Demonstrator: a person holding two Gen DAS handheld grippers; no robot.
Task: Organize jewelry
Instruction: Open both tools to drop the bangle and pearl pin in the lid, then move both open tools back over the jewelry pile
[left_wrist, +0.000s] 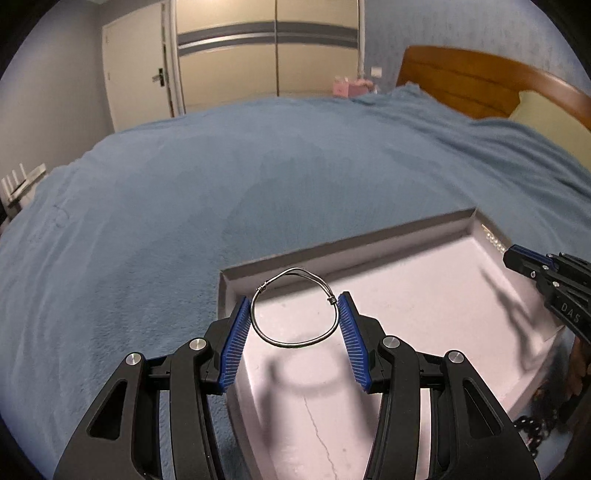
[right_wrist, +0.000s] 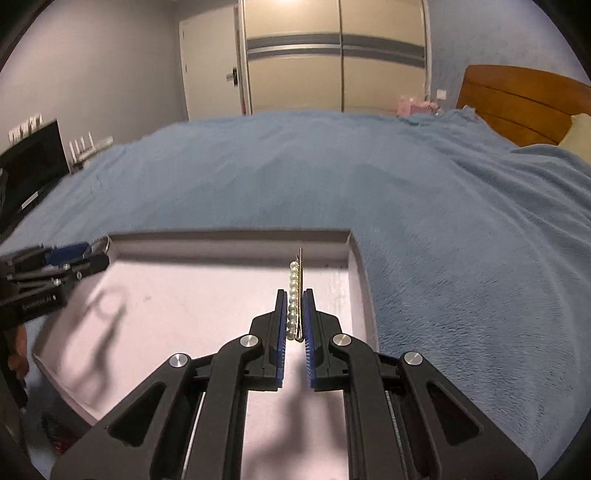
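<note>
A shallow white tray (left_wrist: 436, 280) with grey walls lies on the blue bedspread. My left gripper (left_wrist: 294, 301) is shut on a silver wire bangle (left_wrist: 295, 341), held by its two sides above the tray's left part. My right gripper (right_wrist: 294, 293) is shut on a pearl hair clip (right_wrist: 293, 295) and holds it above the tray (right_wrist: 177, 295) near its right wall. The clip's pearls (left_wrist: 493, 240) show at the tray's far right in the left wrist view, beside the right gripper's fingers (left_wrist: 524, 260). The left gripper's fingers (right_wrist: 74, 254) show at the tray's left in the right wrist view.
The blue bedspread (left_wrist: 221, 192) stretches all around the tray. A wooden headboard (left_wrist: 472, 81) and a pillow (left_wrist: 554, 122) are at the right. A dark chain (left_wrist: 532, 428) lies beside the tray's near right corner. Wardrobe doors (right_wrist: 332, 55) stand behind the bed.
</note>
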